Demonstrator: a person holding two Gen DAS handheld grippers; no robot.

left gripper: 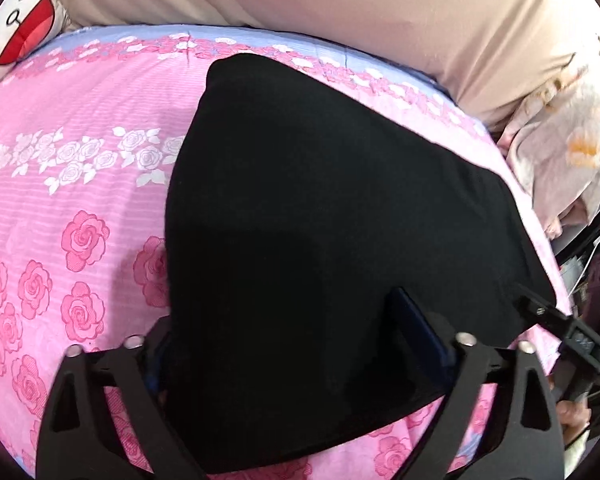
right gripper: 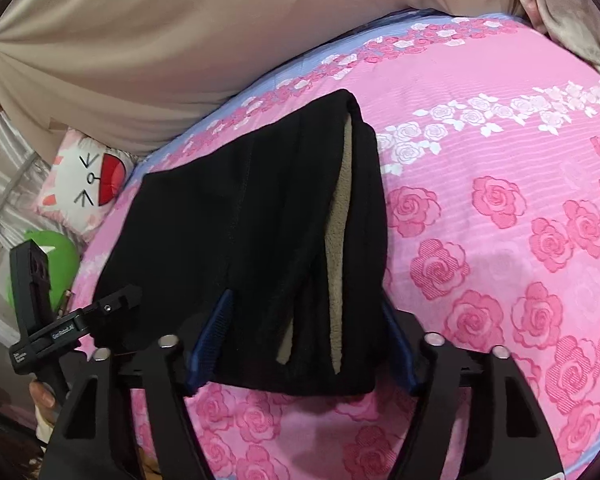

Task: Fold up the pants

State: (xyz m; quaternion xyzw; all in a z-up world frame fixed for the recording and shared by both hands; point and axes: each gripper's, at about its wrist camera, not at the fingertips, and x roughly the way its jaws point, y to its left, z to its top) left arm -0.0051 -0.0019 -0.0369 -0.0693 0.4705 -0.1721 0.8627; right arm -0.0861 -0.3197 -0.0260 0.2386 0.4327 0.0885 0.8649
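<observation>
The pink rose-print bedsheet (right gripper: 500,240) is carrying the folded black pants (left gripper: 340,220); the left gripper (left gripper: 296,328) and right gripper (right gripper: 304,336) are straddling its near edge, jaws spread, seemingly not clamping.

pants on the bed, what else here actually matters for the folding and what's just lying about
For the job:
- black pants
- left gripper
- right gripper
- pink rose bedsheet, the surface they lie on

Just lying about:
- cat-face pillow
- green toy
- beige cover
- floral cloth
</observation>
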